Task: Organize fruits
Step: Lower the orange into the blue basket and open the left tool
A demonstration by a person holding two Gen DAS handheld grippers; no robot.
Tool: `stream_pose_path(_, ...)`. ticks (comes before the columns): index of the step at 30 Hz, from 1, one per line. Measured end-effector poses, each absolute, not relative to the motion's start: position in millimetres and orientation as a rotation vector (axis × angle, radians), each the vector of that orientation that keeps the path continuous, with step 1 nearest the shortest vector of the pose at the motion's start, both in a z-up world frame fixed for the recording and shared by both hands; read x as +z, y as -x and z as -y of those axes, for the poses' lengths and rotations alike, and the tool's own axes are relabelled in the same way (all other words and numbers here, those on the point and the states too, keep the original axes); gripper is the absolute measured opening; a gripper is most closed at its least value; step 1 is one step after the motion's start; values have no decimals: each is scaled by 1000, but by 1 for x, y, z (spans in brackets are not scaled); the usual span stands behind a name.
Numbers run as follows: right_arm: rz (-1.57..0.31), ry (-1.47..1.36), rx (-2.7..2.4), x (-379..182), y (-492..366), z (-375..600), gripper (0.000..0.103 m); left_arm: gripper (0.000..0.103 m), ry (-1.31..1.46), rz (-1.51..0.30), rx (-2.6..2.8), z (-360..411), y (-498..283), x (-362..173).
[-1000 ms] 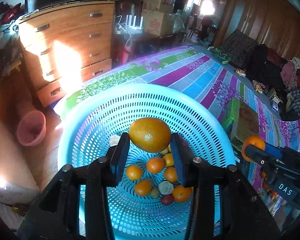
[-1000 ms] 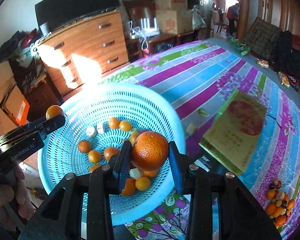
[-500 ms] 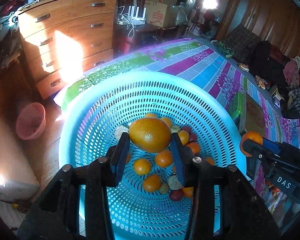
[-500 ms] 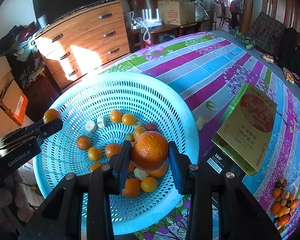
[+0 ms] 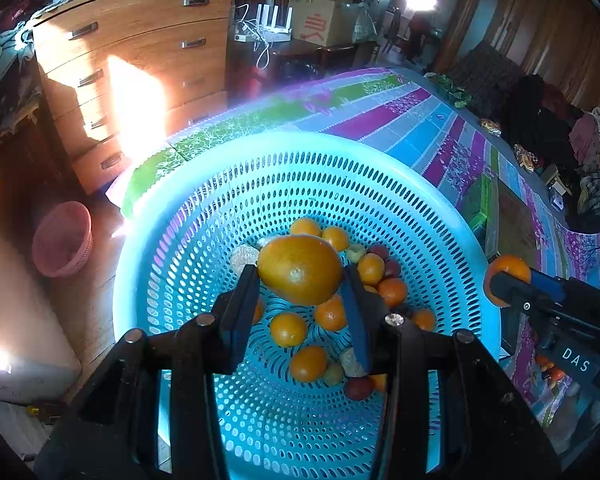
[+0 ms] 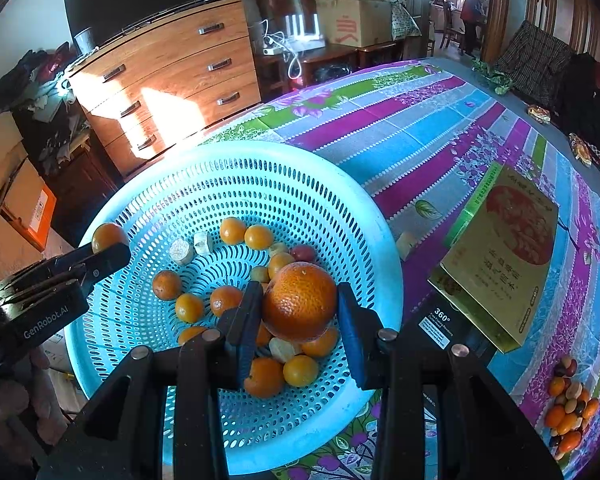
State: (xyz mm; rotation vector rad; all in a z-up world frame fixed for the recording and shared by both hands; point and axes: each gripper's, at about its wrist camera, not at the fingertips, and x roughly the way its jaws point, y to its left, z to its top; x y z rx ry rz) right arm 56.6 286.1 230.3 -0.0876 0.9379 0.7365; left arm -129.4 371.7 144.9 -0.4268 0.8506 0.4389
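A turquoise perforated basket [image 5: 380, 192] [image 6: 372, 216] sits at the table's near corner with several small oranges and other small fruits in its bottom. My left gripper [image 5: 300, 276] is shut on a large yellow-orange fruit [image 5: 300, 270] above the basket's inside. My right gripper [image 6: 298, 304] is shut on a large orange [image 6: 300, 300] over the basket's right part. From the right wrist view, the left gripper comes in at the basket's left rim; its fruit [image 6: 108, 236] shows at the tips. The left wrist view has the right gripper's orange [image 5: 506, 274] by the right rim.
A gold-and-green box [image 6: 504, 248] lies on the striped tablecloth right of the basket. A heap of small fruits [image 6: 568, 404] lies at the near right. A wooden dresser [image 6: 168, 80] stands beyond the table, a pink bin [image 5: 62, 238] on the floor.
Both grippers have tipped a little further over the basket, so more of its fruit shows beneath them. Each still grips its large fruit.
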Motion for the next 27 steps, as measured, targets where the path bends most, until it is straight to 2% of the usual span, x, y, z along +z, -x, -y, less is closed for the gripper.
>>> stream_pose_path(14,-944,96,738,229,-58,-288,42,43,433,-880,450,-375,128,136)
stream_pose_path(18,-942,99,725,227,-57,-288,45,63,424,-875,471,-376,131,135)
stream_pose_path(19,-940,99,726,227,-56,-288,52,65,424,-869,475,-376,132,136)
stream_pose_path(20,-933,100,723,228,-55,-288,54,66,423,-866,477,-377,132,136)
stream_pose_path(22,-923,104,720,230,-54,-288,54,71,421,-862,483,-377,133,136)
stream_pose_path(27,-919,101,724,232,-53,-286,54,71,418,-863,489,-376,134,135)
